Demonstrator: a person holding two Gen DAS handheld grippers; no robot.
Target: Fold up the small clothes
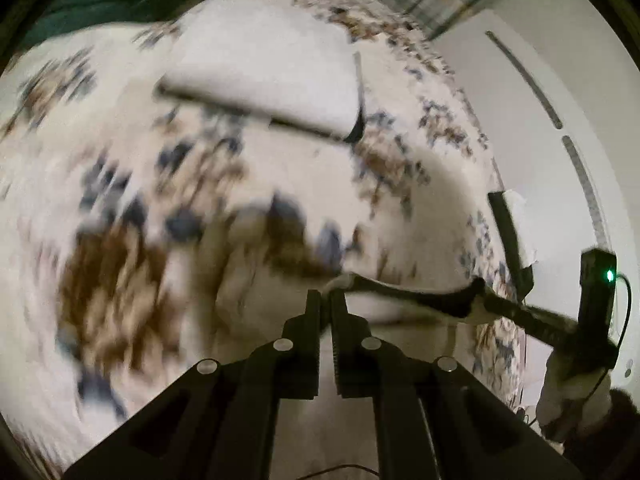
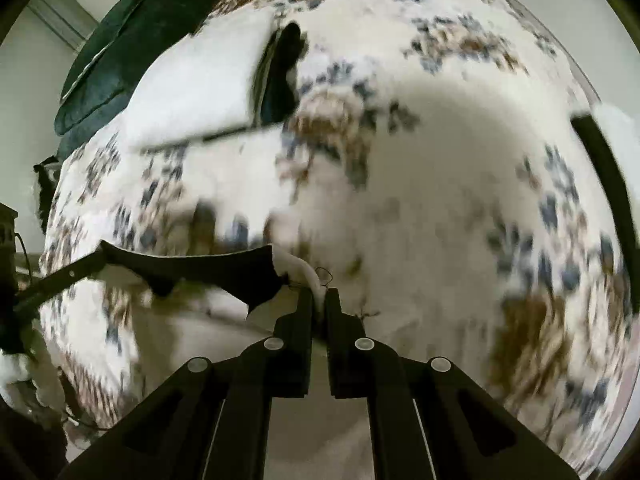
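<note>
A small white garment with a black band along its top edge [image 1: 416,294] hangs stretched between my two grippers above the bed. My left gripper [image 1: 326,300] is shut on one corner of it. My right gripper [image 2: 319,298] is shut on the other corner; the black band [image 2: 192,266] runs from it to the left gripper's fingers [image 2: 60,276]. In the left wrist view the right gripper's fingers [image 1: 532,318] hold the band's far end. A folded white garment with black trim [image 1: 264,72] lies further back on the bed; it also shows in the right wrist view [image 2: 200,84].
The bed cover [image 1: 120,208] is white with brown and blue flower print. A dark green cushion [image 2: 120,52] lies at the bed's far left. Another white piece with a black strip [image 1: 514,232] lies at the bed's right edge. A white wall [image 1: 540,60] stands behind.
</note>
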